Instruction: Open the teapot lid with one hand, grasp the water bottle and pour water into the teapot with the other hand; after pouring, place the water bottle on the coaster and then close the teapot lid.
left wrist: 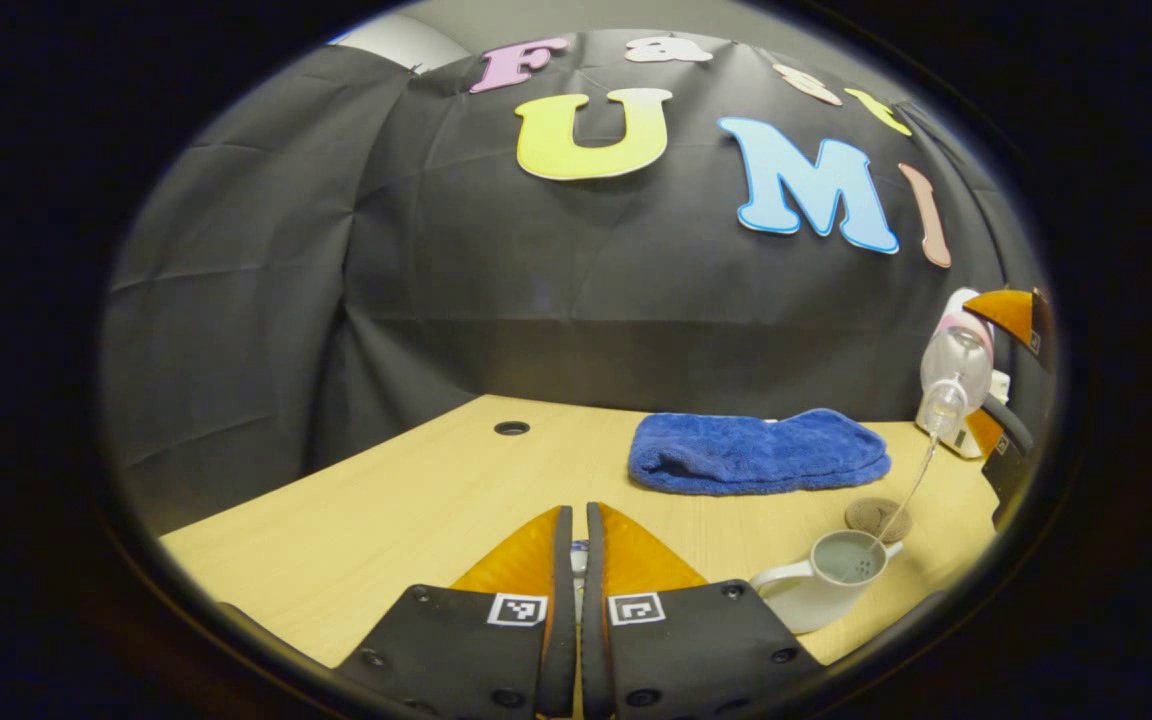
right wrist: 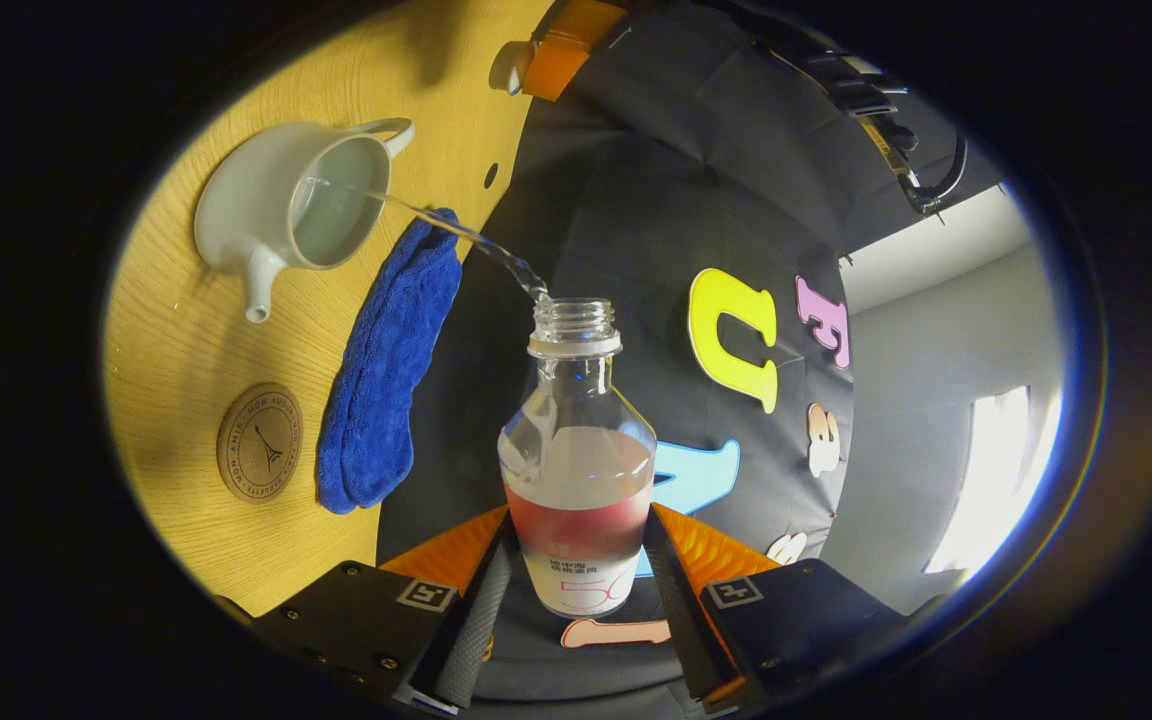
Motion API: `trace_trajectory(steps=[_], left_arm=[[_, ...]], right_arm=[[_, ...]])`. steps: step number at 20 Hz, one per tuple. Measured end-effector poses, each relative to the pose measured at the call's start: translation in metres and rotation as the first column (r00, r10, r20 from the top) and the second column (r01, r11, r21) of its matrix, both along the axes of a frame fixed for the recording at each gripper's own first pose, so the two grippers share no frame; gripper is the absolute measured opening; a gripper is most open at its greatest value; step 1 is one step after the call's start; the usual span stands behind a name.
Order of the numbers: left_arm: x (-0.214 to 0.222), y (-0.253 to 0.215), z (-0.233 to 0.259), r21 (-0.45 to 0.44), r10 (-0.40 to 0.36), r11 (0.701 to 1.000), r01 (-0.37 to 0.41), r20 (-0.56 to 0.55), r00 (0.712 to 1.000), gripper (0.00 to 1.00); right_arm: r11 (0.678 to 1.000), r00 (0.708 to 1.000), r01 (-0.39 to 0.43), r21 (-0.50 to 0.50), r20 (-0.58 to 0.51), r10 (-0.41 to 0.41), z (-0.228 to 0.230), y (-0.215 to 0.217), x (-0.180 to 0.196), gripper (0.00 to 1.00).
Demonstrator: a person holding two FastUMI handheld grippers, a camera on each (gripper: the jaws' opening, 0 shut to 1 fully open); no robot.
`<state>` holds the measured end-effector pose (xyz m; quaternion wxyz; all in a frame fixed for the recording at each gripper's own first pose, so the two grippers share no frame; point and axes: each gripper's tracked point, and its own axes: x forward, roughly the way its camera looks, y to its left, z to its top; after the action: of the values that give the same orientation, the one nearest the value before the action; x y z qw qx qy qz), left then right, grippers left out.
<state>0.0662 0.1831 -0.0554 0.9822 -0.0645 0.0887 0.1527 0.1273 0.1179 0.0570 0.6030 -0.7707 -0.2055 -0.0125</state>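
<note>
The white teapot (left wrist: 814,590) stands open on the wooden table (left wrist: 416,500), part full of water. Up at the right, my right gripper (left wrist: 991,375) holds the clear water bottle (left wrist: 954,372) tipped over, and a thin stream of water (left wrist: 911,490) falls into the pot. In the right gripper view the bottle (right wrist: 576,470) sits between the fingers of my right gripper (right wrist: 581,515), uncapped, pouring into the teapot (right wrist: 286,215). My left gripper (left wrist: 577,510) is shut on the small white teapot lid (left wrist: 579,558), held left of the pot. The lid (right wrist: 511,65) also shows by my left gripper (right wrist: 561,45).
A round brown coaster (left wrist: 878,515) lies just behind the teapot, also seen as the coaster (right wrist: 259,442). A folded blue towel (left wrist: 756,452) lies near the table's back edge. A cable hole (left wrist: 511,427) is at the back left. Black cloth walls the booth.
</note>
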Motion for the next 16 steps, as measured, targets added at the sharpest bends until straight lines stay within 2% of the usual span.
trace_trajectory(steps=[16], left_arm=[[0.0, -0.001, -0.002, 0.006, -0.003, 1.0, 0.003, -0.017, 1.0, 0.09]], right_arm=[[0.997, 0.998, -0.012, -0.074, 0.064, 0.016, 0.014, 0.005, -0.001, 0.75]])
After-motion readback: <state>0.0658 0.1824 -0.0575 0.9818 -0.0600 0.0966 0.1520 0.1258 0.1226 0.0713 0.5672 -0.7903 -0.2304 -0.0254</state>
